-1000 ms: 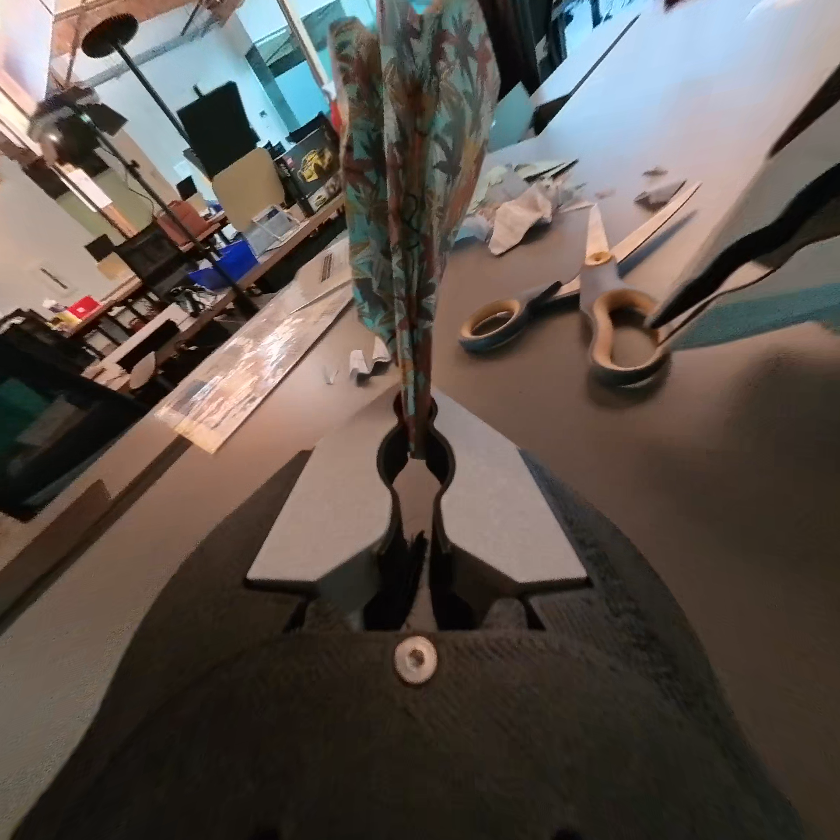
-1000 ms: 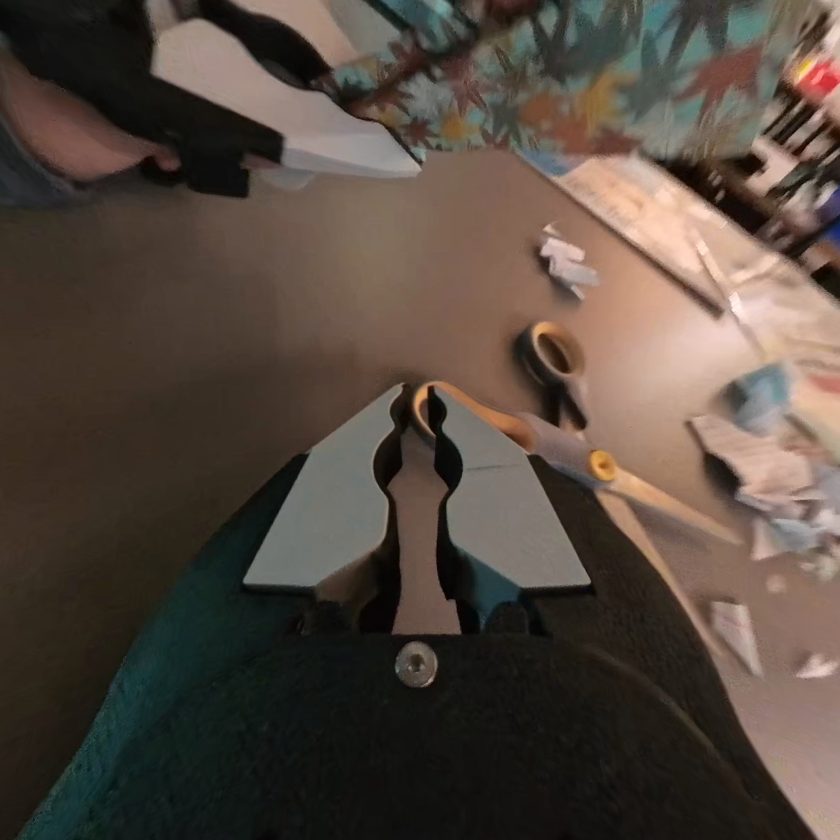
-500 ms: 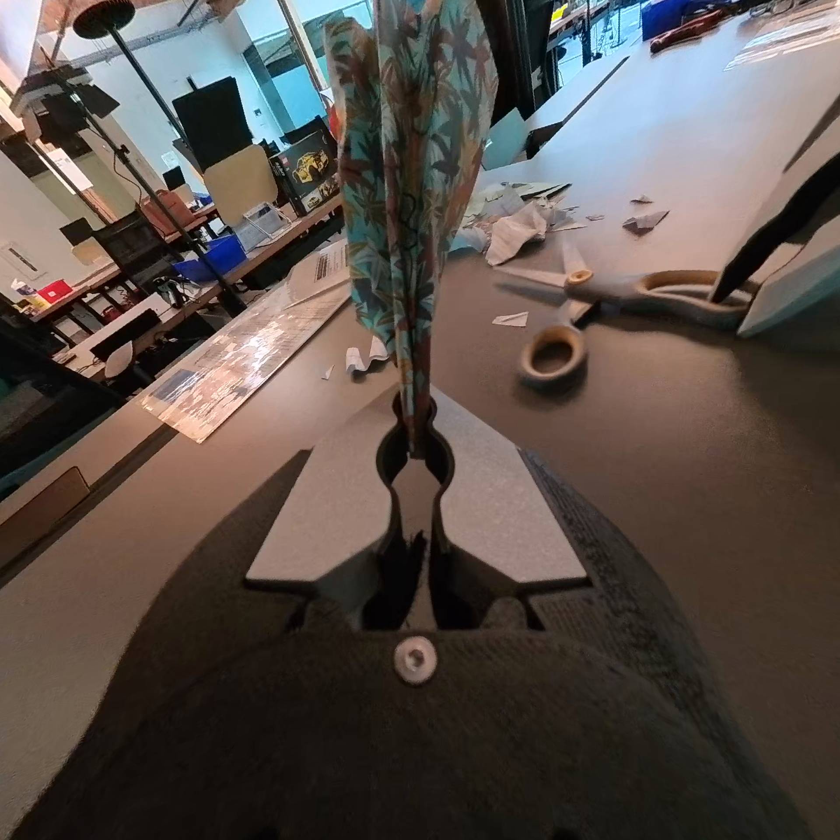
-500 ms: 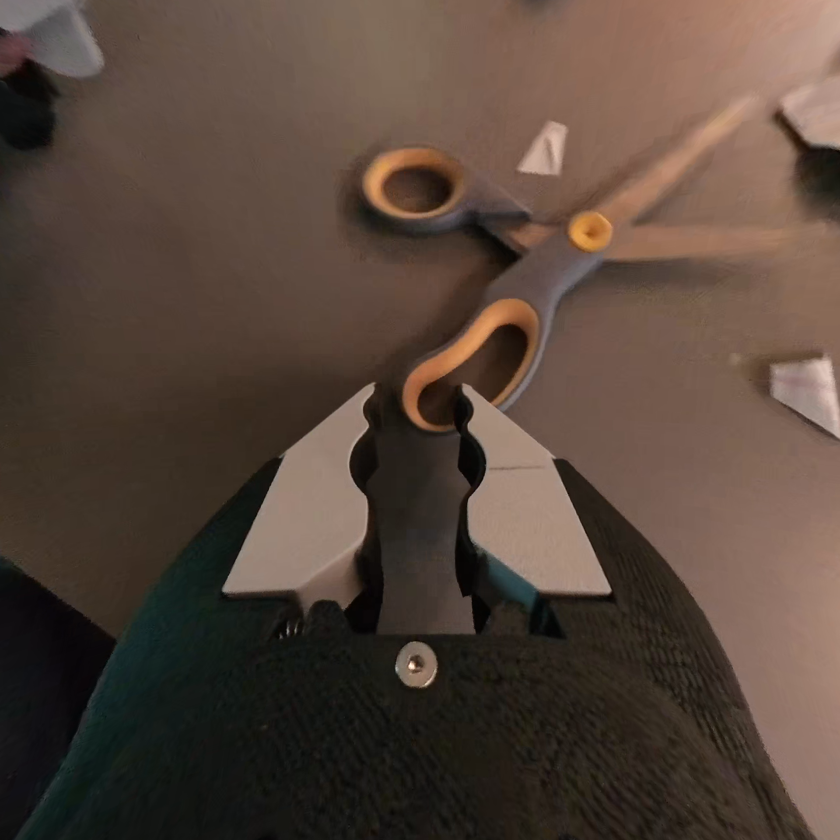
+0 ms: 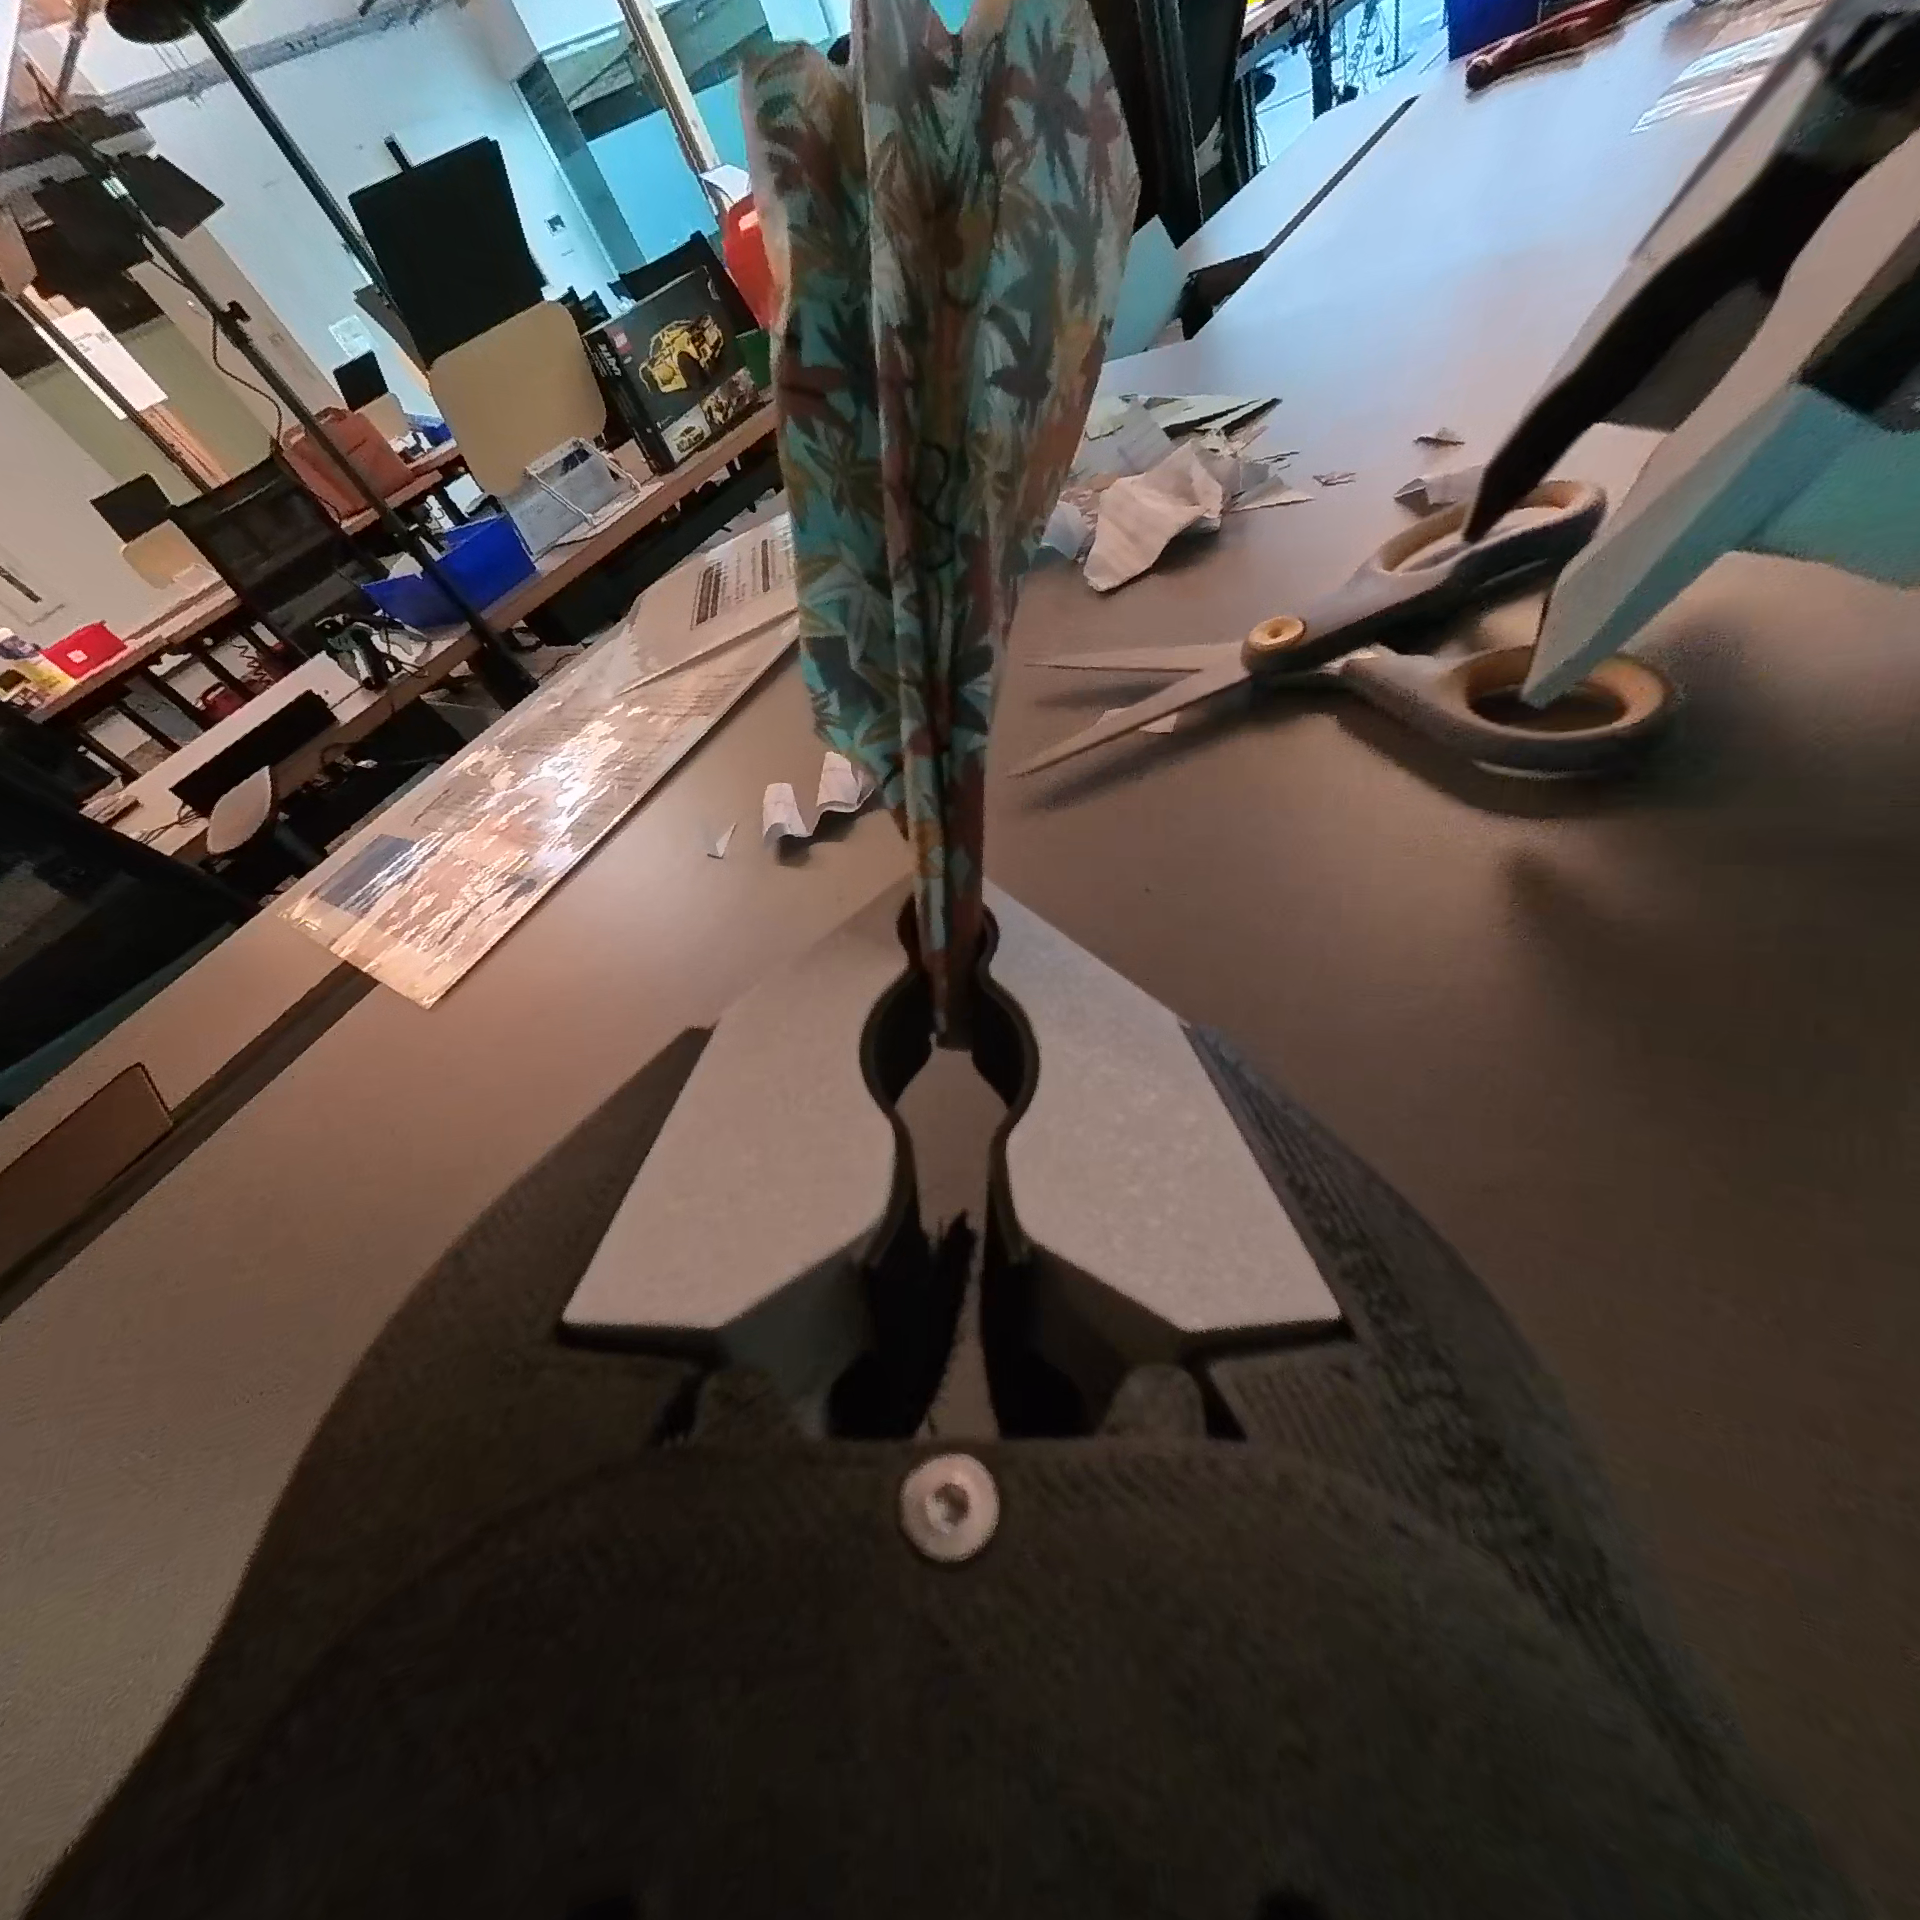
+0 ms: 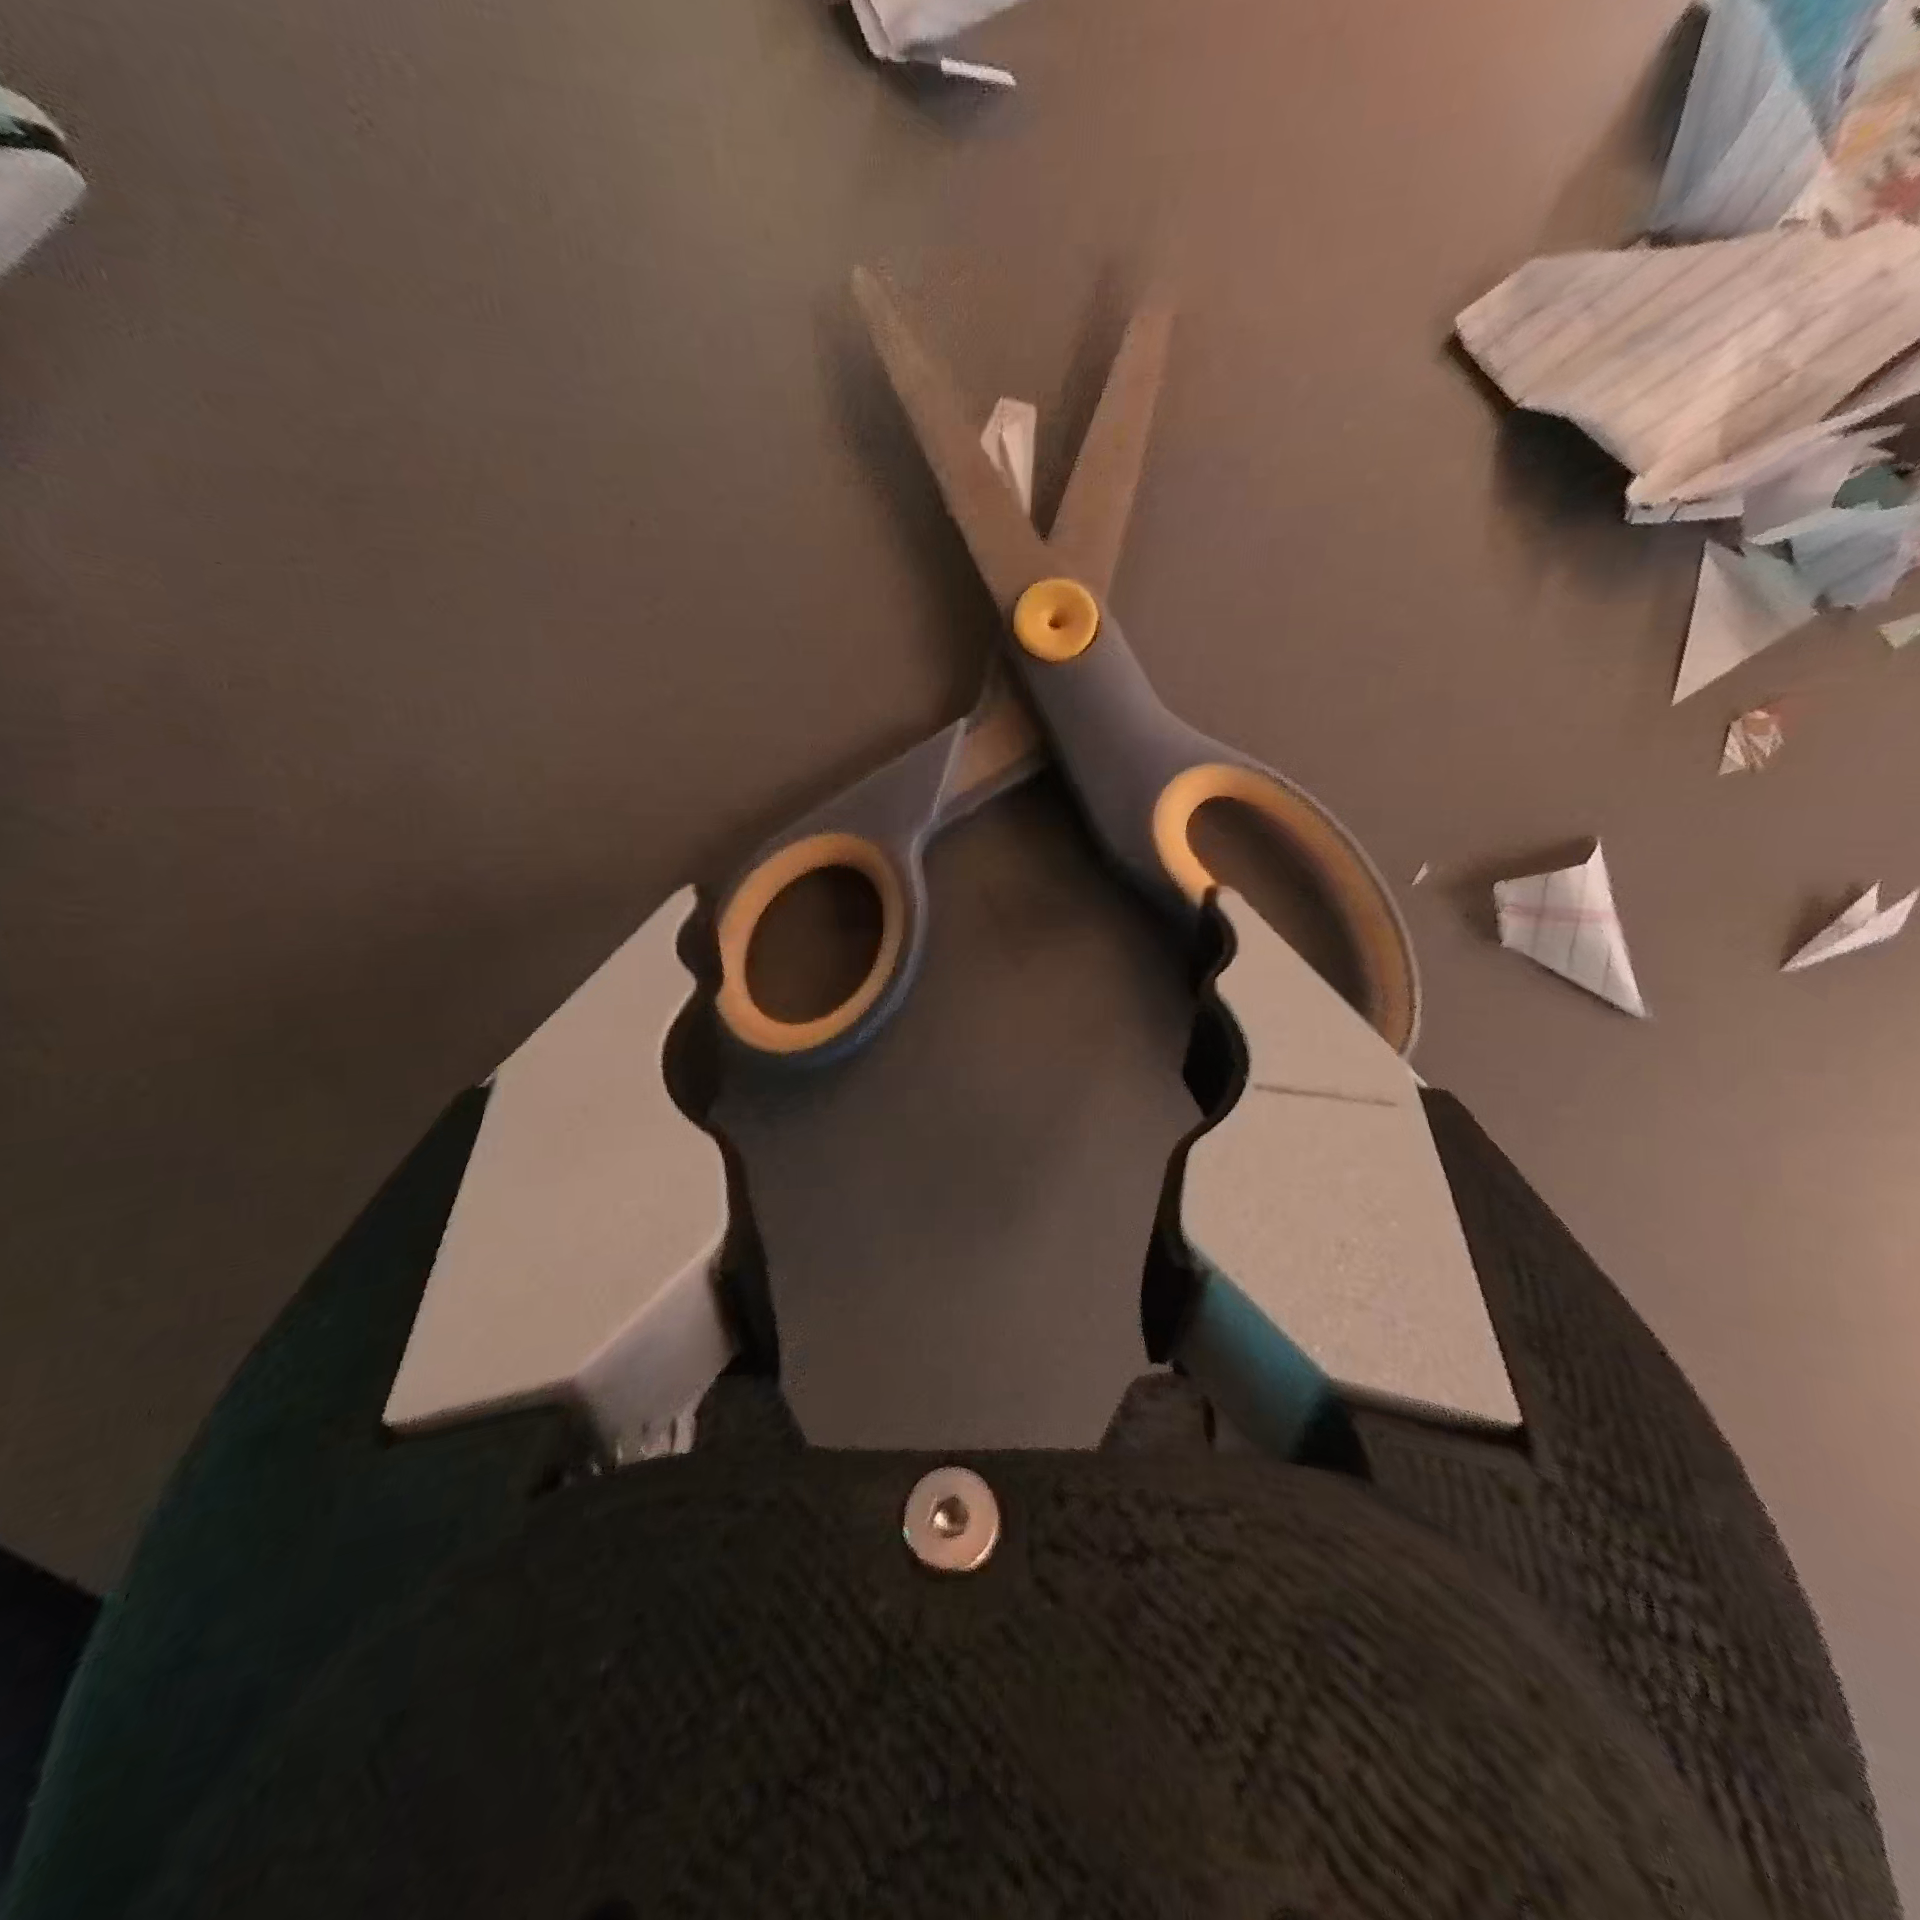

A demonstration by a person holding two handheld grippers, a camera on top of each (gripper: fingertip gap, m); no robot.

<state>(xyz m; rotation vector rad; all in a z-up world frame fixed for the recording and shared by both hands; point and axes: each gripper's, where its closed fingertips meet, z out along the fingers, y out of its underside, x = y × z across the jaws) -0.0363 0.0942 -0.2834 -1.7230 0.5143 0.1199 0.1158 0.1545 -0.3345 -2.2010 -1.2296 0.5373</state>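
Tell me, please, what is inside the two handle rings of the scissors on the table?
In the left wrist view, one finger of the right gripper enters the far ring of the scissors and the other finger the near ring. The fingertips themselves are covered.

Paper scraps [image 6: 1704, 343], lined and pale blue, lie heaped toward the far side of a grey-brown tabletop [image 6: 416, 520], with small cut triangles [image 6: 1569, 925] scattered nearby. A glossy printed sheet [image 5: 520, 790] lies along the tabletop's left edge. Beyond stand workbenches, a blue bin [image 5: 457, 571] and a dark light stand [image 5: 343, 343].
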